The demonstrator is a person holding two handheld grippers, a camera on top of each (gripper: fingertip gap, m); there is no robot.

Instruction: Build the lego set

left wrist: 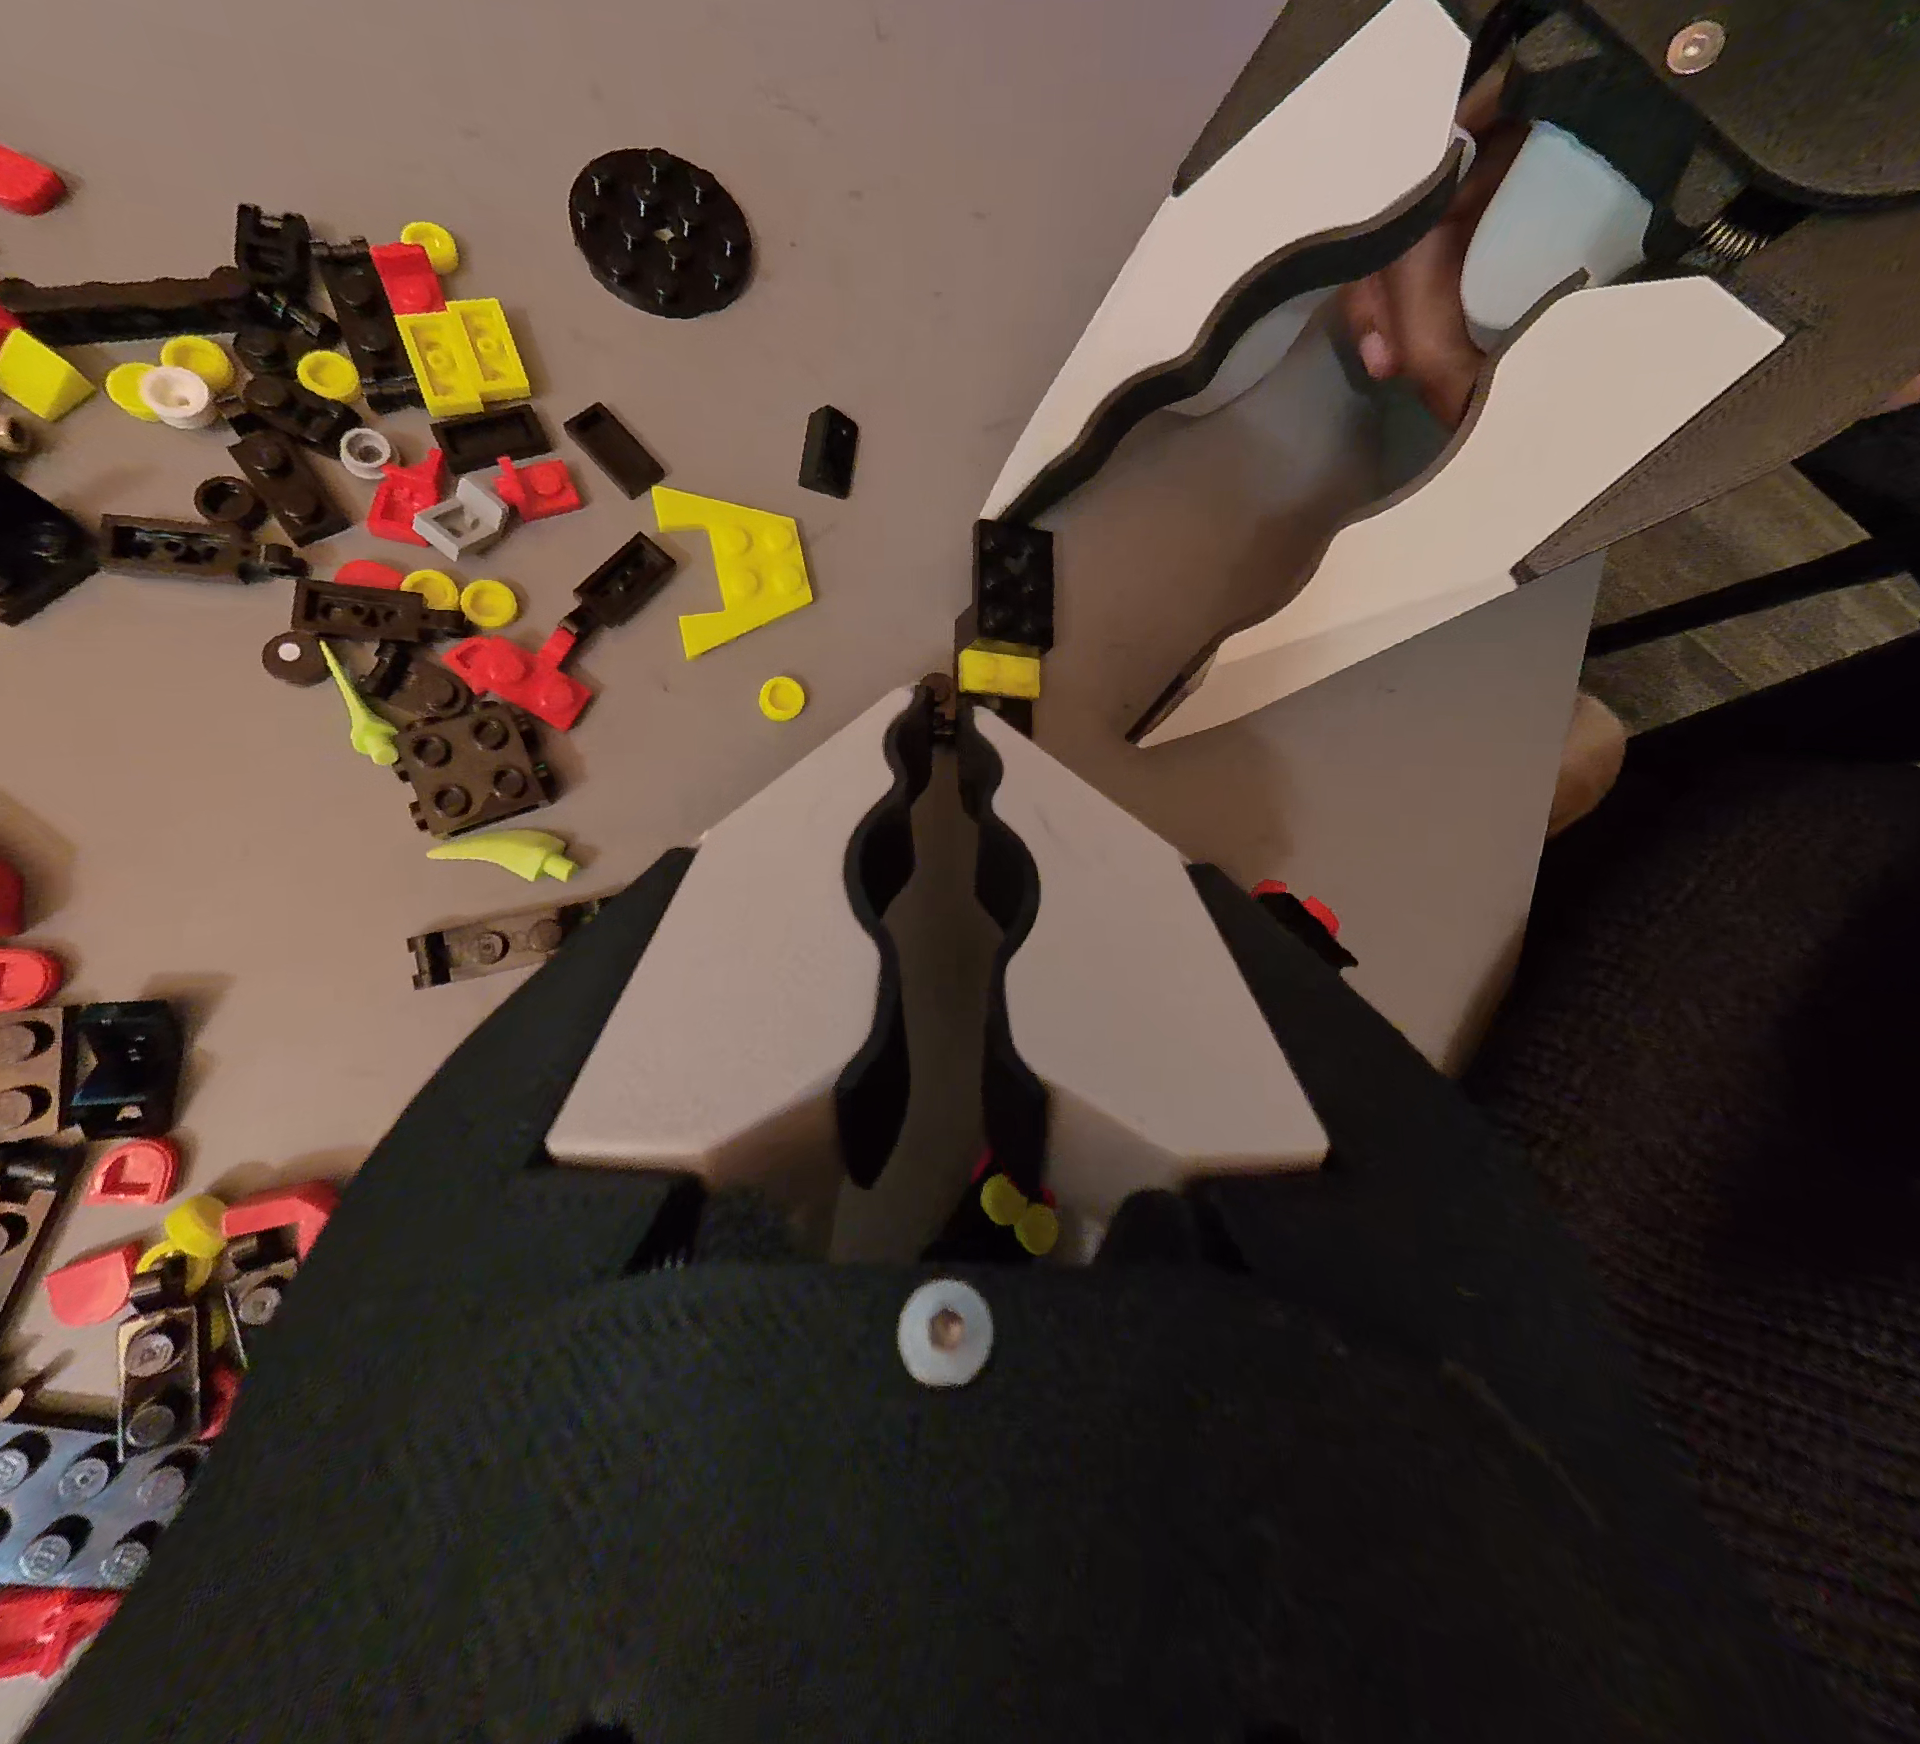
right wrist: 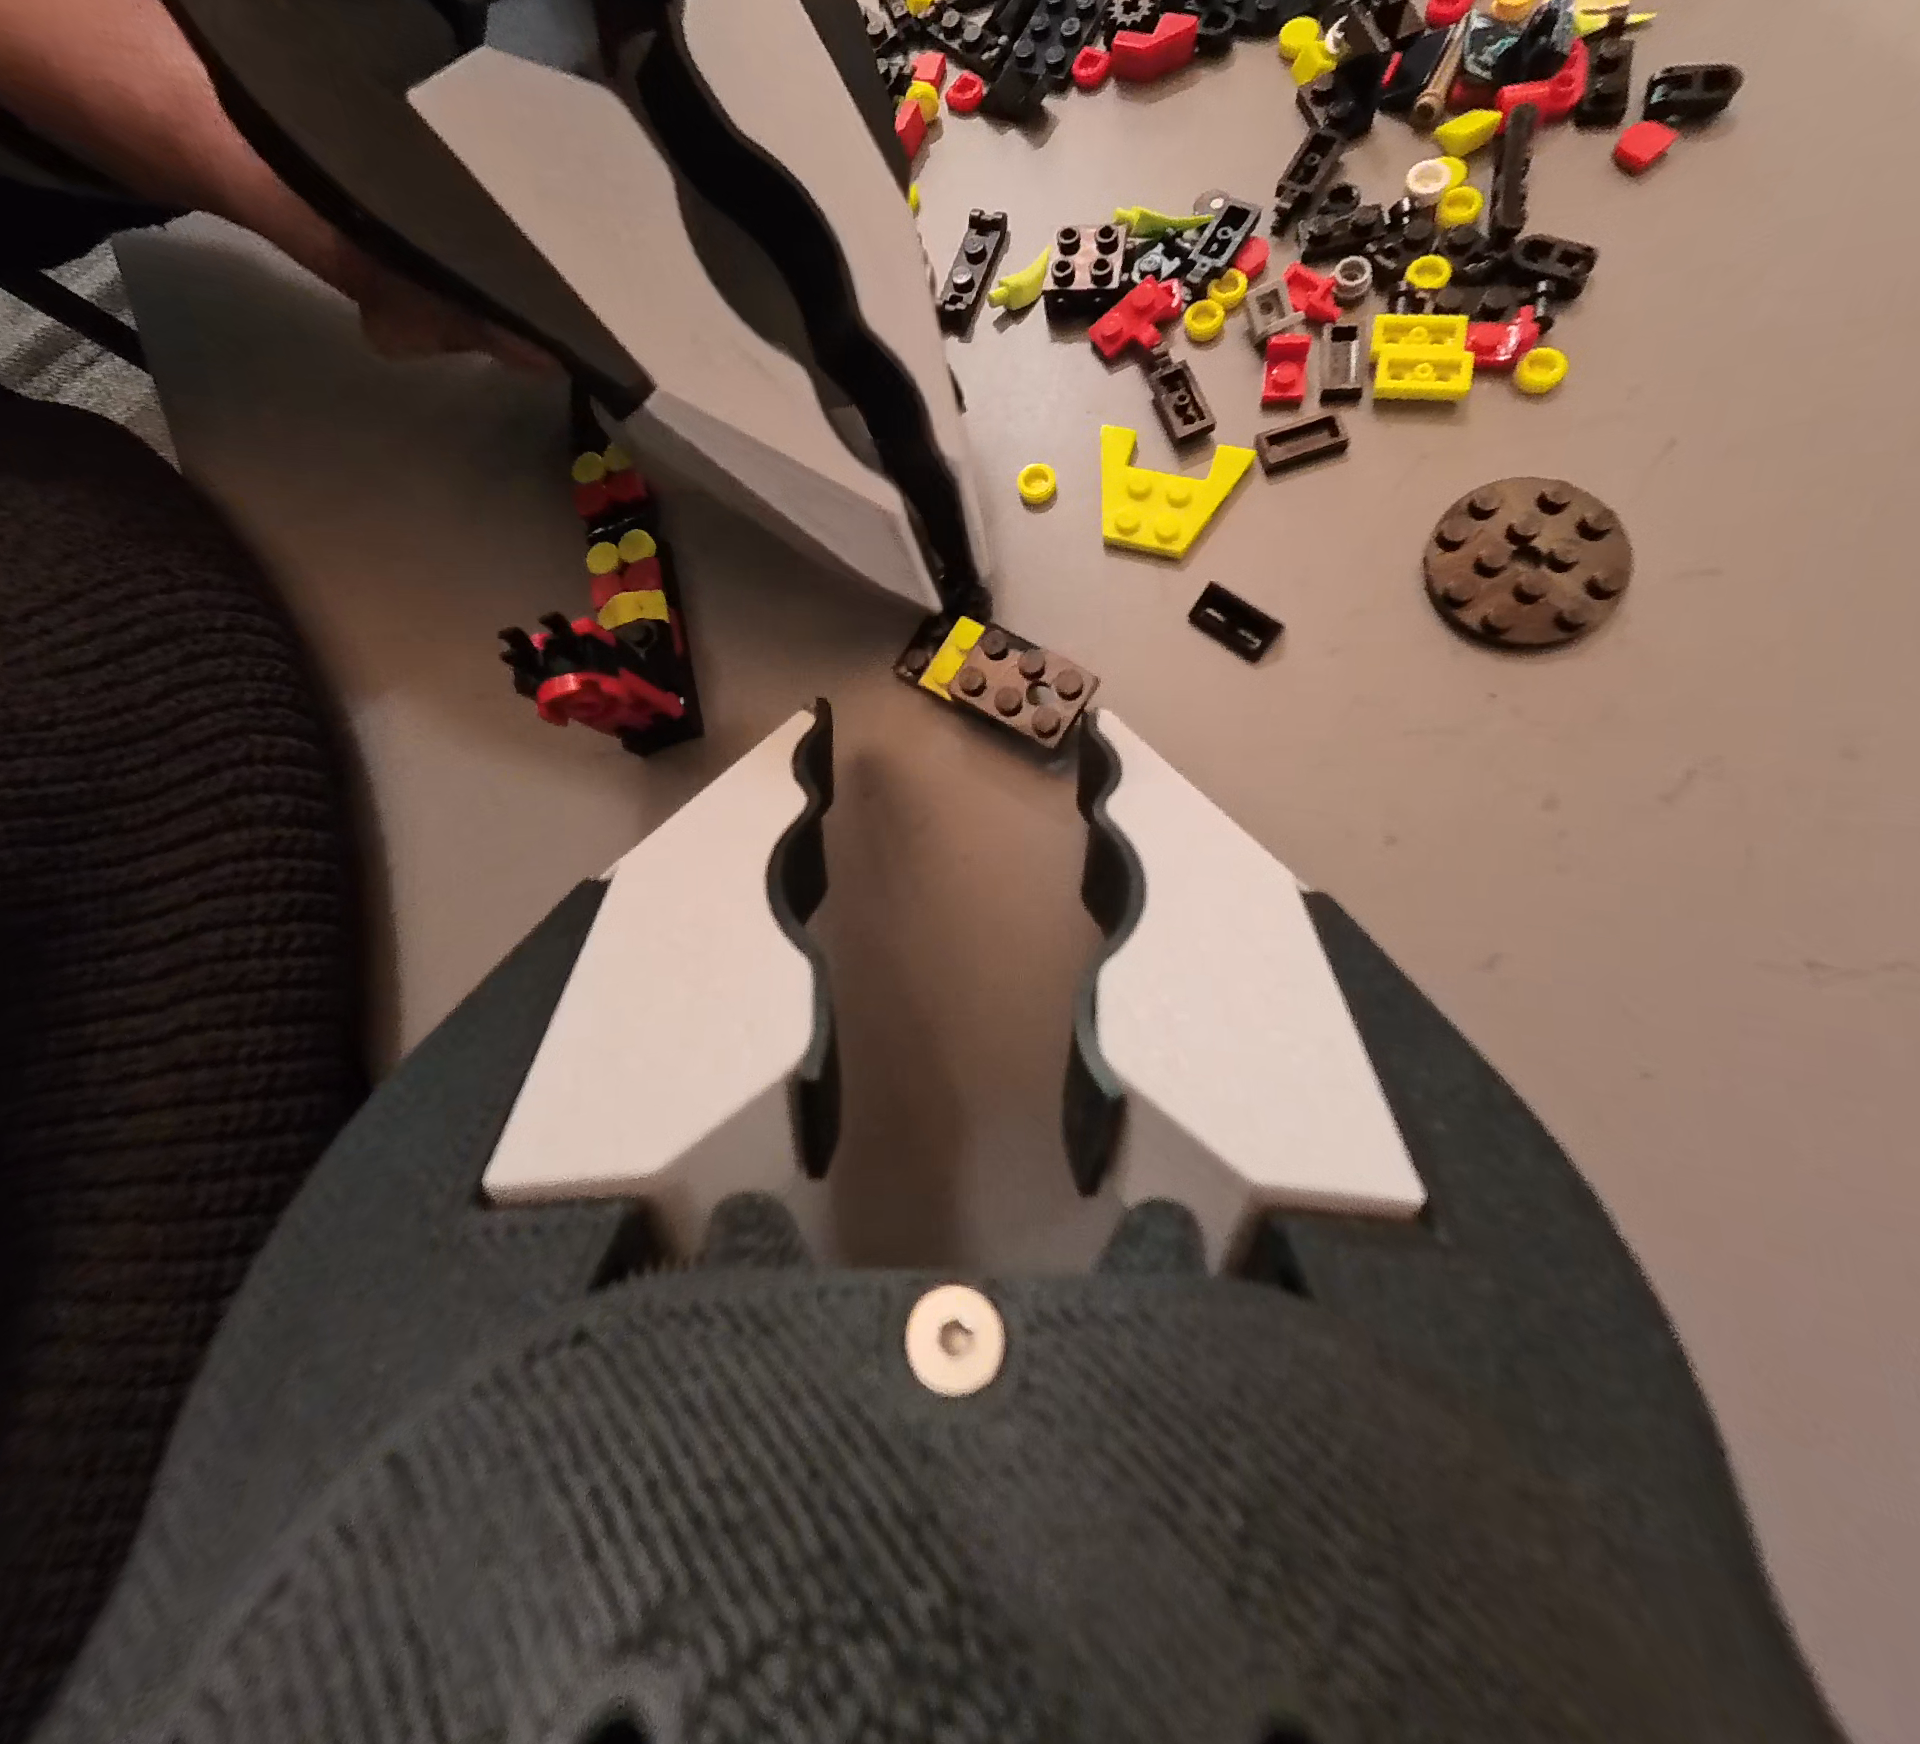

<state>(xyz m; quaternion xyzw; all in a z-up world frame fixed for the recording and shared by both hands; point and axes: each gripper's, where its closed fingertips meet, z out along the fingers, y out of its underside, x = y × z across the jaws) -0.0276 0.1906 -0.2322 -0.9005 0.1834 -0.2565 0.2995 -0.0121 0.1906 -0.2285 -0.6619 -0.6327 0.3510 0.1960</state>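
Two grippers, black plate [right wrist: 1023, 684] near table edge [right wrist: 145, 312]

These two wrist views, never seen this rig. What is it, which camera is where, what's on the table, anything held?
No robot arm here: a person holds a two-finger gripper in each hand, each with a wide-angle camera looking along its white fingers. The left wrist view shows the left gripper, its fingers nearly shut with something small and dark pinched at the tips, beside a black plate with a yellow plate on it; I cannot tell if it grips that plate. The right gripper is open, one tip at the same plate's far end. On the grey table lie loose lego pieces, a yellow wedge plate, a black round plate and a partly built red, black and yellow model.
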